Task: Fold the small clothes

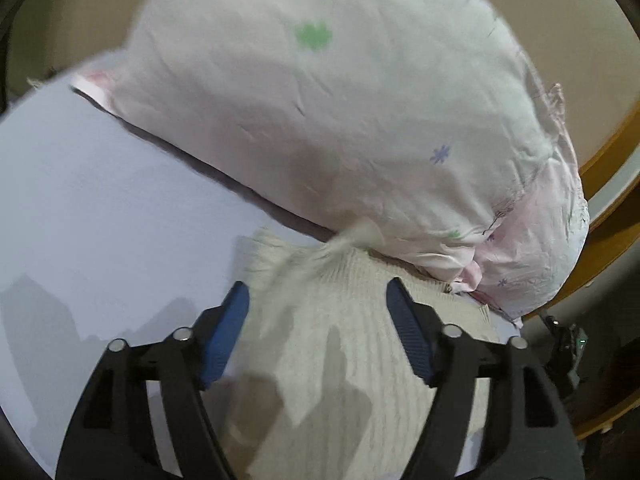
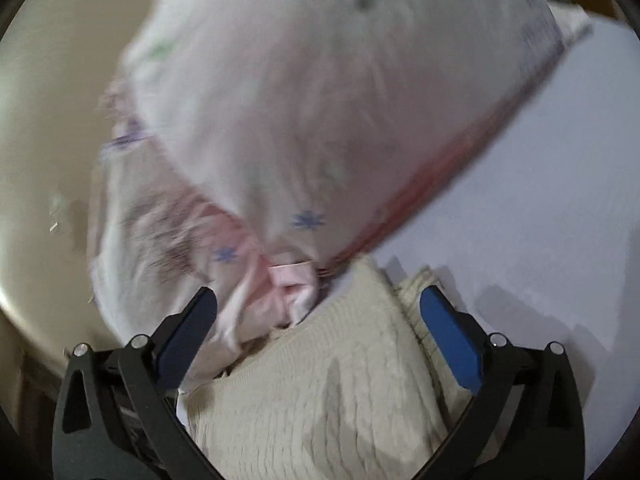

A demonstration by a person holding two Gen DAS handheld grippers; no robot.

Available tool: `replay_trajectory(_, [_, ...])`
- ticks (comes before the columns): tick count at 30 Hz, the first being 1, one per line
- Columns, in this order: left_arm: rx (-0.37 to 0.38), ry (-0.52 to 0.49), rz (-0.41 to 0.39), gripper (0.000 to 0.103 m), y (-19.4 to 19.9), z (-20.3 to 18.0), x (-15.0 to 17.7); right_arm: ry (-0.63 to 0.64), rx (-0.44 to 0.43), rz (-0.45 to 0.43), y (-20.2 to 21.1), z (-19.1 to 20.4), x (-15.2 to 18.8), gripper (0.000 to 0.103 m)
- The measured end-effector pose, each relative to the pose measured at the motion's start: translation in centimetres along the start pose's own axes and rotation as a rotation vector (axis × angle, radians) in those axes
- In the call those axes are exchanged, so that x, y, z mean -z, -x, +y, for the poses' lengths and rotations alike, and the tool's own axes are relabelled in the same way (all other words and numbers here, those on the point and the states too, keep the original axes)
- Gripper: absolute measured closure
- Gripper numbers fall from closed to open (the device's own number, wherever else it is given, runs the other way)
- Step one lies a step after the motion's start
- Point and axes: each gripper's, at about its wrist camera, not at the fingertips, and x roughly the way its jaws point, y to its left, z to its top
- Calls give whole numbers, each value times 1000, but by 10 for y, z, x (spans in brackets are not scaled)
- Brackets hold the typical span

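It looked like a home, probably a bedroom: a printed pillow (image 1: pixel 340 120) lay on a pale sheet (image 1: pixel 100 208), with a wooden bed frame (image 1: pixel 612 216) and a beige wall (image 2: pixel 52 120) behind.

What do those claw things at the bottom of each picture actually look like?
Both match: the left gripper and right gripper each have black, angular plastic linkage arms with round silver pivot pins, ending in two flat blue pads with a fine ribbed texture. No cables, sleeves or markings are visible.
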Motion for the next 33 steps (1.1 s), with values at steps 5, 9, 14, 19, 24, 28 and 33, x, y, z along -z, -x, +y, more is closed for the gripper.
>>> replay_trajectory(5, [2, 18, 118, 33, -2, 21, 20, -1, -39, 12, 3, -16, 12, 2])
replay_trajectory(9, [24, 39, 139, 40, -10, 27, 38, -34, -75, 32, -5, -22, 13, 2])
replay_trajectory(14, [123, 173, 179, 85, -25, 33, 50, -60, -139, 48, 0, -28, 15, 2])
replay_trajectory(19, [278, 155, 75, 87, 1, -23, 33, -71, -178, 39, 7, -27, 7, 2])
replay_trajectory(24, [488, -67, 91, 87, -15, -168, 36, -24, -153, -41, 30, -24, -2, 2])
replay_trajectory(28, [526, -242, 253, 86, -96, -278, 83, -14, -61, -104, 47, -34, -15, 2])
replay_trajectory(33, [660, -323, 456, 86, -139, -330, 128, 41, -6, -7, 62, -35, -31, 2])
